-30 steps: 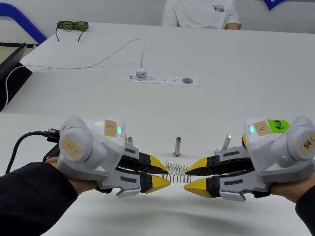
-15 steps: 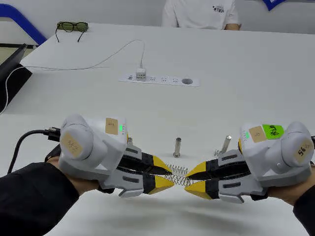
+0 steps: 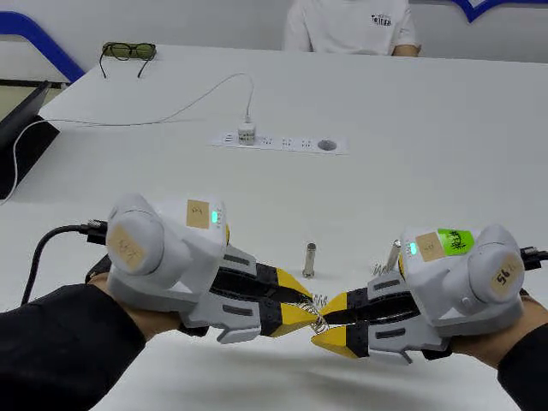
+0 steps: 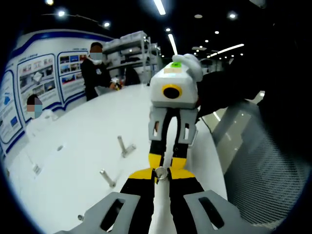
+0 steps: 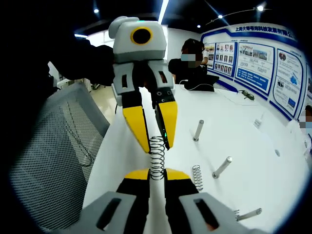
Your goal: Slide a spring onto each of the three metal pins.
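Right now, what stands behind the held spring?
One upright metal pin stands clear behind the spring. A second pin, to its right, is partly covered by the right gripper.

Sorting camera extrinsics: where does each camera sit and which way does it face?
Head view: on the person's head, looking forward and down at the table; dark sleeves, left gripper and right gripper show, tip to tip.
Left gripper view: rides the left gripper, looks along its own jaws, rising from the bottom, at the right gripper.
Right gripper view: rides the right gripper, faces the left gripper; own jaws at the bottom.
Shared: both gripper views show the spring between the tips and pins on the table.
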{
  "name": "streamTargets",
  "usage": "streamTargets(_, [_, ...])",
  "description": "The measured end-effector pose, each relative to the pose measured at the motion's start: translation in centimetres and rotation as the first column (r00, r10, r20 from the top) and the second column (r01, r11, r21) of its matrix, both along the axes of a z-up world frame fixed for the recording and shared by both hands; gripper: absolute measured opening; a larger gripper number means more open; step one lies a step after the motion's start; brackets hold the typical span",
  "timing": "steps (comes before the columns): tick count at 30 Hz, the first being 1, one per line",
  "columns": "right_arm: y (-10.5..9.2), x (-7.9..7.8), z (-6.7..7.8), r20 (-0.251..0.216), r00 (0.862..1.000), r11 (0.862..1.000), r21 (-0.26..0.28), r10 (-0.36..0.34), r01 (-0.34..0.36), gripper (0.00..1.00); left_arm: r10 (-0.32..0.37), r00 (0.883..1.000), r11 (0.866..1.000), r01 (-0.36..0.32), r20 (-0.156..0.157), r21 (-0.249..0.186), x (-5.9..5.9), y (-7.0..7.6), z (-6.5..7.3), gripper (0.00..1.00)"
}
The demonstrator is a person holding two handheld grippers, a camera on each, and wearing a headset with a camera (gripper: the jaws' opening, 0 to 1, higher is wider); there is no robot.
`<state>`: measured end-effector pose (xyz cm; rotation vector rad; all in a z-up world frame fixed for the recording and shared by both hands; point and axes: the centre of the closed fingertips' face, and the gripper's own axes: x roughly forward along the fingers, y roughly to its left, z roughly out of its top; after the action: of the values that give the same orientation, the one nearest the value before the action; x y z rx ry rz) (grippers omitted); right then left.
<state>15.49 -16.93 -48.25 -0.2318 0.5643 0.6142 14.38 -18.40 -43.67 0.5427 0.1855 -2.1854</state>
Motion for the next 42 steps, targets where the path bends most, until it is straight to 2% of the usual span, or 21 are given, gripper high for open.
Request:
streamTargets(10, [1.0,0.7,0.3,0.019,1.000,1.000,0.015,0.014,-0.014,0.12,-0.005,1.000,1.000,0.005,-0.019,-0.009,-0.4,-0.1,0.4,0.09])
streamTargets(19, [0.9,1.1,0.4,0.022,1.000,1.000,0.030,-0.007,0.006,0.14,-0.001,1.000,1.000,0.001,-0.014,-0.007,-0.2,-0.1,0.2,0.09])
streamTargets(29, [0.3,1.1,0.9,0.023,0.998,0.997,0.053,-0.056,0.055,0.28,0.038,0.999,0.999,-0.038,-0.016,-0.008,1.5,0.1,0.3,0.09])
streamTargets(42, [-1.0,0.7,1.6,0.036,0.993,0.991,0.078,-0.116,0.113,0.40,0.119,0.993,0.993,-0.119,-0.009,-0.016,4.8,0.2,0.6,0.09])
